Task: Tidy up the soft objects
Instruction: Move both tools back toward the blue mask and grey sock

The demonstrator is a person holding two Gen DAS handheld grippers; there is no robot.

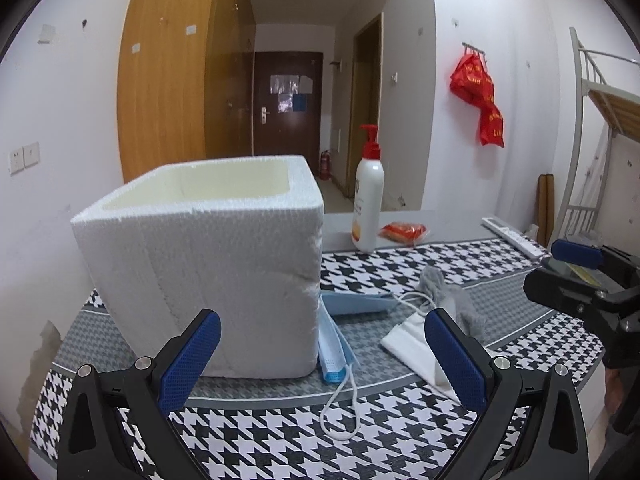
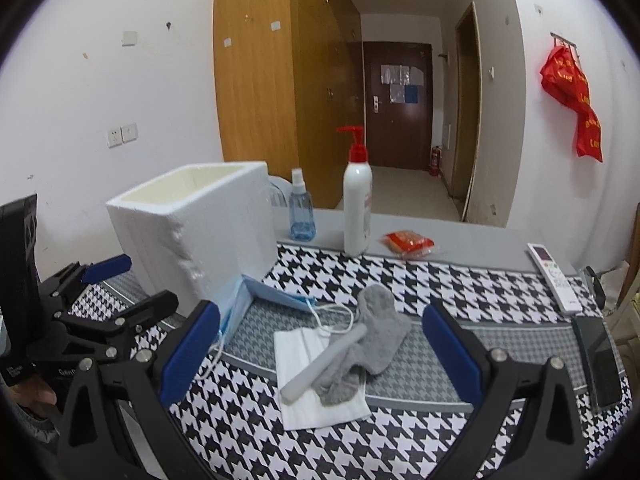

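A white foam box stands open-topped on the houndstooth tablecloth. One blue face mask leans against its right side, and another lies just behind it. Right of them a grey sock and a white tube lie across a white mask. My left gripper is open in front of the box's right corner, holding nothing. My right gripper hangs open over the sock and white mask, also holding nothing. Each gripper appears at the edge of the other's view.
At the back of the table stand a red-pump lotion bottle and a blue spray bottle, with a red packet beside them. A white remote and a dark phone lie along the right edge. A wall is on the left.
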